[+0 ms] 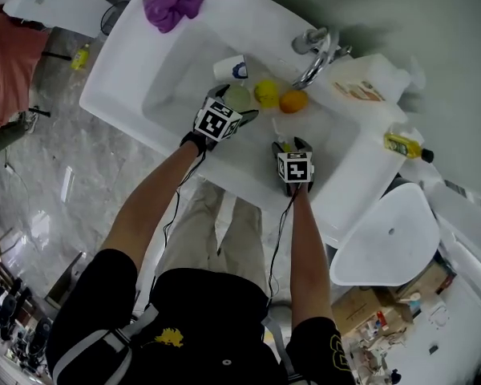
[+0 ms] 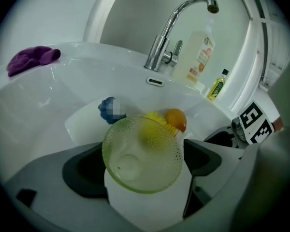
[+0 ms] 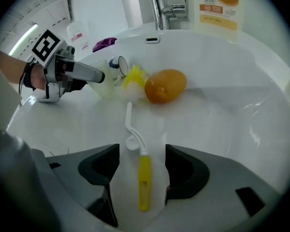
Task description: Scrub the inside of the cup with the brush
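Left claw (image 2: 144, 149) spread wide, green glass cup (image 2: 135, 161) between jaws, mouth toward me, low in sink (image 2: 53, 105); pads not pinching it, as far as I see. Right claw (image 3: 142, 149) parted too, straddling brush (image 3: 144, 180), yellow handle flat on sink floor, not gripped.

Task barely begun: nothing lifted, no scrubbing. Left to do: grab both, push bristles inside cup, scrub.

Count: 1 cup, 1 brush, 1 orange (image 3: 165, 86), 1 white mug (image 2: 82, 124), 1 purple cloth (image 2: 31, 59), 1 faucet (image 2: 171, 33), 2 bottles (image 2: 201, 57) (image 2: 216, 85).
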The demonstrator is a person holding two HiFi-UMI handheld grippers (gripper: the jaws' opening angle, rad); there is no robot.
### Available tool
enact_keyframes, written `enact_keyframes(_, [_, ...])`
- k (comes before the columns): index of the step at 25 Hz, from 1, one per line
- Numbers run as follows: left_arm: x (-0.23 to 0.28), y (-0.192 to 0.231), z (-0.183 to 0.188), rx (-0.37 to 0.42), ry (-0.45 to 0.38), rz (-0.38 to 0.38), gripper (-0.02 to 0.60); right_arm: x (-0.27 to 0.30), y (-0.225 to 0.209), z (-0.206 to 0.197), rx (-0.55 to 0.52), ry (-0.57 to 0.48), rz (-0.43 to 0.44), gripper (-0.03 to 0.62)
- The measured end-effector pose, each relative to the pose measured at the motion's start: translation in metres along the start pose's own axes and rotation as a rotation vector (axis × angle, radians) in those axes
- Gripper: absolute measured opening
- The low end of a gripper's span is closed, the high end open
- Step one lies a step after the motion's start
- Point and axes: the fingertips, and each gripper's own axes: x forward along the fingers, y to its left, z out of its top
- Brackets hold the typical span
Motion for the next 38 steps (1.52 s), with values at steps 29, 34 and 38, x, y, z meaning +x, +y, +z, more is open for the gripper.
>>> enact_keyframes(29, [-0.032, -0.014, 0.026, 0.223, -0.136, 0.060, 0.445, -0.061, 0.001, -0.007, -0.130, 0.040, -0.086, 0.092])
enact_keyframes(34, [-0.065, -0.022, 0.013, 0.370, -0.067, 0.031, 0.445, -0.103, 0.005, 0.004, -0.064, -0.055, -0.084, 0.092])
enact_keyframes(38, [-0.084, -0.023, 0.013, 0.381, -0.059, 0.033, 0.445, -0.135, 0.012, 0.020, -0.079, -0.107, -0.077, 0.092])
